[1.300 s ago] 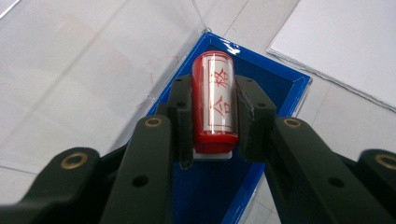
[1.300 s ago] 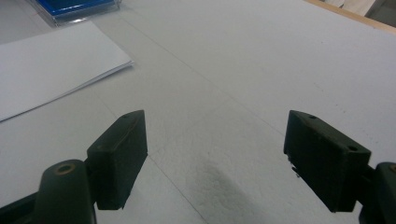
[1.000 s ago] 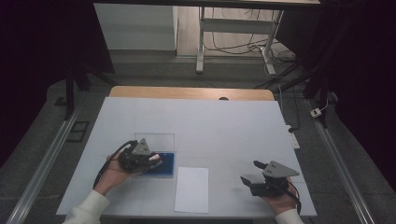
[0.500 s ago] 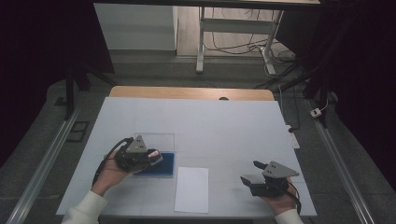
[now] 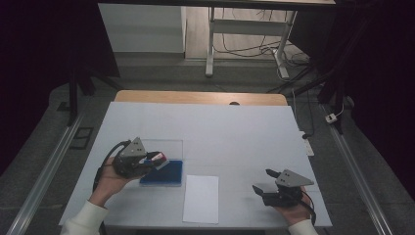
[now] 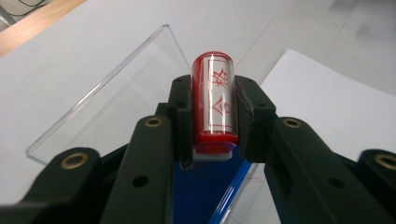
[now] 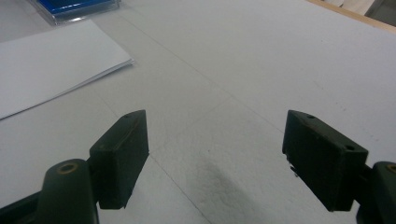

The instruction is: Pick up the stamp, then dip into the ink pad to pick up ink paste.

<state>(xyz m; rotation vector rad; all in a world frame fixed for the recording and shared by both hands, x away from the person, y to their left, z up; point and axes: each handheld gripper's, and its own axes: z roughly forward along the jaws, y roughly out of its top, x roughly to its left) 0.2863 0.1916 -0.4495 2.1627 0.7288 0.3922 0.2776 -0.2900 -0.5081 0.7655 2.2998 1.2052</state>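
On the bench (image 5: 210, 127), a flat matte white surface with faint seam lines and a bare wood strip along its far edge, the left tool (image 5: 157, 159) grips a small stamp (image 6: 215, 99). Stamp is a short cylinder, glossy, clear body with red ends and red characters running down its side; it sits clamped between the two black jaws, long axis along them, a pale flat base at its near end. Jaws are matte black plastic, blocky, with brass-coloured rivets at the pivots. Stamp hangs just above the ink pad (image 5: 164, 173), a flat rectangular tray with a deep blue face, lying left of centre near the front edge. Whether stamp touches the pad cannot be told. Clear lid (image 6: 116, 88) of the tray is thin, hard, transparent plastic with sharp edges, lying open and flat on the far side of the pad. Just right of the pad lies a paper sheet (image 5: 201, 199), plain white, rectangular, smooth, lying flat, long side running away from the person; in the right gripper view its edge looks slightly stacked. Right tool (image 5: 262, 182) sits near the front right of the bench, well apart from the paper, jaws spread wide with nothing between them, rectangular black pads hovering low over bare bench surface.
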